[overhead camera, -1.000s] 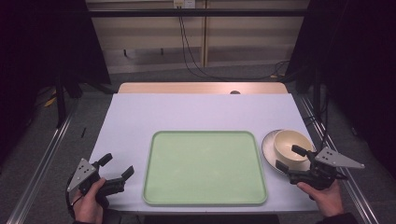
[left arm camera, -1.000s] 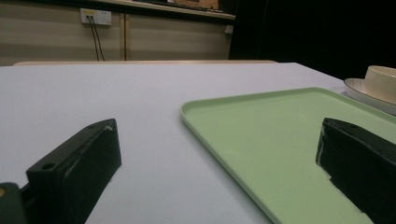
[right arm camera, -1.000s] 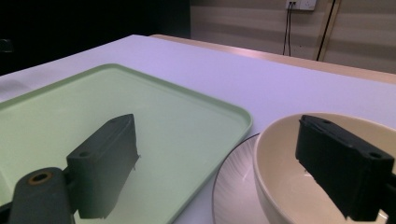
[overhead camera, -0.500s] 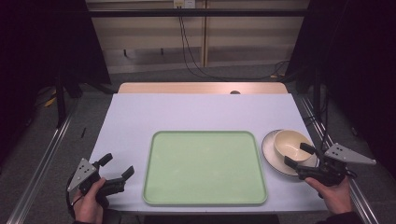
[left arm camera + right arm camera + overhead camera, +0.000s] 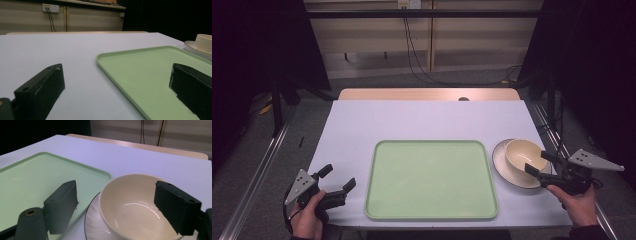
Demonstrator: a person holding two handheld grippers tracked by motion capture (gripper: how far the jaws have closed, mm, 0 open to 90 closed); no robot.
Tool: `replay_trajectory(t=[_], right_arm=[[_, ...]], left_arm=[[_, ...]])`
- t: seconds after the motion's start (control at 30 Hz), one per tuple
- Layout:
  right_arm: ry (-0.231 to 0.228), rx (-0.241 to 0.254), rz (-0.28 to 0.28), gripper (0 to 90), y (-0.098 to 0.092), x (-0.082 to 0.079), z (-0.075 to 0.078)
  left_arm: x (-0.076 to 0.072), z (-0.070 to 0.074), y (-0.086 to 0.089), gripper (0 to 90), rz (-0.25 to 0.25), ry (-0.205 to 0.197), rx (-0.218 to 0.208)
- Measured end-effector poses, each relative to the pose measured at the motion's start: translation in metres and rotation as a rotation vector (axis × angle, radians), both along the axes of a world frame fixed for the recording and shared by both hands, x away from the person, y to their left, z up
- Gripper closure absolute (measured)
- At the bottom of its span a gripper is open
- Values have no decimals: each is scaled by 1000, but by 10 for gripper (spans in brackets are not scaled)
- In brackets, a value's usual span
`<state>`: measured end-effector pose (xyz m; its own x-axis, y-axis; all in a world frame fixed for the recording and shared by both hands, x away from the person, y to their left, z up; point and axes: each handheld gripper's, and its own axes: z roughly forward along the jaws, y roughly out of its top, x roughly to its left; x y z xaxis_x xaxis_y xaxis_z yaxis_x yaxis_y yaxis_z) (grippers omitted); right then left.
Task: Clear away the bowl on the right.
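Note:
A cream bowl [image 5: 524,154] [image 5: 135,205] stands on a white plate [image 5: 504,172] [image 5: 93,225] at the table's right, just right of a green tray [image 5: 432,180] [image 5: 30,177]. My right gripper [image 5: 538,162] [image 5: 120,203] hovers at the bowl's near right side, open; its jaws have just been closing a little. They stand either side of the bowl's near rim in its own view, pressing on nothing. My left gripper [image 5: 339,177] [image 5: 115,87] rests open at the near left corner, empty, aimed at the tray's [image 5: 150,75] left edge.
The tray lies bare in the middle of the white table [image 5: 412,120]. The bowl and plate [image 5: 197,48] show far off in the left gripper view. Metal rails [image 5: 257,175] run along both table sides, and cables hang at the back wall.
My right gripper has drawn back from over the bowl toward the near right edge of the table, rising slightly. The left gripper has stayed in place.

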<state>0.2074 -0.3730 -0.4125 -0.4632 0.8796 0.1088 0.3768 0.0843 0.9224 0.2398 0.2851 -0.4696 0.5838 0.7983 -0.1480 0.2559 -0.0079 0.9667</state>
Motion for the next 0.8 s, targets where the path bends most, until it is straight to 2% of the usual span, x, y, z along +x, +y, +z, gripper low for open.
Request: replay_trajectory(t=[0.07,0.17,0.27,0.4,0.47,0.7,0.73,0.8], right_arm=[[24,-2,6,191,-3,2,3],[36,-12,-3,191,-8,5,4],[76,-10,-10,195,-14,8,5],[93,-29,-19,210,-19,11,6],[112,-55,-19,220,-25,15,6],[138,-65,-38,207,-34,22,8],[151,-81,-44,215,-37,25,8],[168,-75,-42,213,-39,28,9]], left_arm=[[0,0,0,1,0,0,1],[0,0,0,1,1,1,0],[0,0,0,1,1,0,-1],[0,0,0,1,1,0,0],[0,0,0,1,1,1,-1],[1,0,-1,1,-2,2,-2],[1,0,-1,1,1,2,-9],[1,0,-1,1,1,2,-8]])
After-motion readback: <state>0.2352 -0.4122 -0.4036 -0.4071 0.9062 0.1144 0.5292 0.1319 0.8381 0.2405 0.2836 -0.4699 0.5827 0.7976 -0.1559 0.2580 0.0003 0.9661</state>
